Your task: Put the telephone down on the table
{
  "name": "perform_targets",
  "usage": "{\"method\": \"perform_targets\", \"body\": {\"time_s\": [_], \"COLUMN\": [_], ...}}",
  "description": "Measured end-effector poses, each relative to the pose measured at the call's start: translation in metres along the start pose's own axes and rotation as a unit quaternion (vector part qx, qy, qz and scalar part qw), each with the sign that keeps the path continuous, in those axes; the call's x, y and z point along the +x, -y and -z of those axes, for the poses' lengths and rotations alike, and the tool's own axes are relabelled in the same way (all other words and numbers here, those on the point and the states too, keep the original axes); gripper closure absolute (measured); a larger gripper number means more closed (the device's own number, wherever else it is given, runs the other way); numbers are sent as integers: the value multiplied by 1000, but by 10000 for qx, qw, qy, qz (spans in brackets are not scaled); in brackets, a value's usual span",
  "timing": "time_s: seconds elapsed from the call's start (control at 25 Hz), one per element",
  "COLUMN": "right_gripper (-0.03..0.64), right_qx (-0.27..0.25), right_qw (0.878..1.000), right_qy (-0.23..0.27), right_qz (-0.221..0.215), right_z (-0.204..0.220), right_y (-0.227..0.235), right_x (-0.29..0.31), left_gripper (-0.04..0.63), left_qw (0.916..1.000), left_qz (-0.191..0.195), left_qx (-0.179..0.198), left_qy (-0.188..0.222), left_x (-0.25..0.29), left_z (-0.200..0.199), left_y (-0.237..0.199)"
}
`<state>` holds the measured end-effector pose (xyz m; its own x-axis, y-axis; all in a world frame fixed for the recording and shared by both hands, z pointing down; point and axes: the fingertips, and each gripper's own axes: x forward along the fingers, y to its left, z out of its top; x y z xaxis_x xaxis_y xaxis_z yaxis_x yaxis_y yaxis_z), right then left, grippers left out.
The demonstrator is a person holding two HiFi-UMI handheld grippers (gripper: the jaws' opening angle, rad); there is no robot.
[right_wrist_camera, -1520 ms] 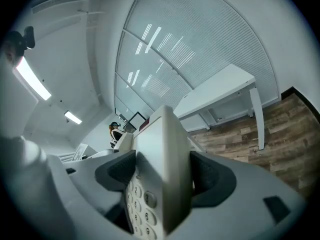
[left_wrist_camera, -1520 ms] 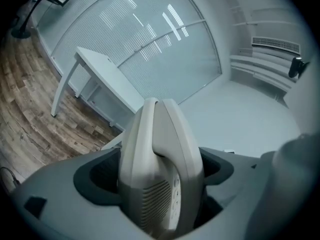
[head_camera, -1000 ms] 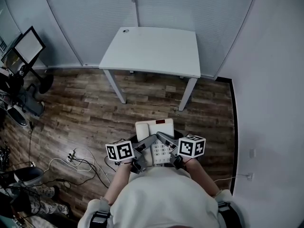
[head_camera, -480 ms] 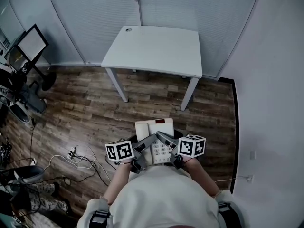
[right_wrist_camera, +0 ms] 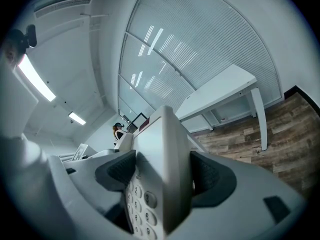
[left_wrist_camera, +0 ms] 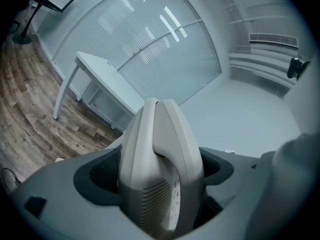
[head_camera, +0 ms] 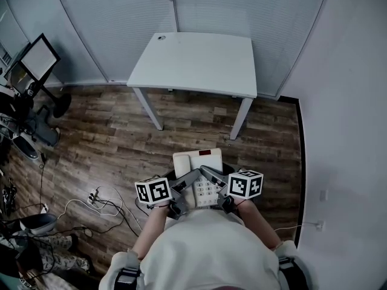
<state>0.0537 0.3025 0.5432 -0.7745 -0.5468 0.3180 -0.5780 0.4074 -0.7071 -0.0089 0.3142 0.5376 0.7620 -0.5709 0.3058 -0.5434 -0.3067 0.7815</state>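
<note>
Telephone [head_camera: 198, 161] is held up in mid-air in front of person's chest, over wood floor [head_camera: 103, 132], well apart from table [head_camera: 193, 62] and not set on it yet. It's a beige desk set, w/ handset on its left side, keypad and small red display on its right, per head view.

Left gripper [head_camera: 188, 181] clamps telephone's left edge. In left gripper view both dark pads [left_wrist_camera: 102, 171] press on opposite faces of the body, w/ handset and speaker grille btwn them, so jaws pinch the telephone. Right gripper [head_camera: 211, 177] does same on the right edge. In right gripper view its jaws are pressed onto the keypad side, number keys showing just by the left pad. Both marker cubes sit low, either side of telephone, close to person's white top [head_camera: 205, 252].

Table has a white top and slim legs, and stands against glass partition [head_camera: 121, 23] w/ blinds. Small round thing [head_camera: 160, 38] sits at its far left corner. Off to left are a monitor [head_camera: 37, 58] on a stand and, on floor, a tangle of cables [head_camera: 103, 209]. White wall [head_camera: 344, 132] is on right.
</note>
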Motion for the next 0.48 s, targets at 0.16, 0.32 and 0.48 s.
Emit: {"method": "perform_targets", "body": {"time_s": [0.16, 0.32, 0.48], "right_gripper": [276, 278, 278], "right_qx": [-5, -12, -9], "right_qw": [10000, 10000, 9999], "right_qy": [6, 12, 29], "right_qz": [47, 79, 138], "right_z": [-7, -19, -25], "right_y": [9, 20, 23], "right_x": [3, 14, 20], "left_gripper": [163, 163, 163], "left_qw": [10000, 10000, 9999], "left_qz": [57, 71, 125], "left_qx": [-15, -20, -31], "left_qy": [-5, -45, -92], "left_x": [11, 24, 28], "left_z": [-5, -17, -24], "left_y": [-3, -13, -17]}}
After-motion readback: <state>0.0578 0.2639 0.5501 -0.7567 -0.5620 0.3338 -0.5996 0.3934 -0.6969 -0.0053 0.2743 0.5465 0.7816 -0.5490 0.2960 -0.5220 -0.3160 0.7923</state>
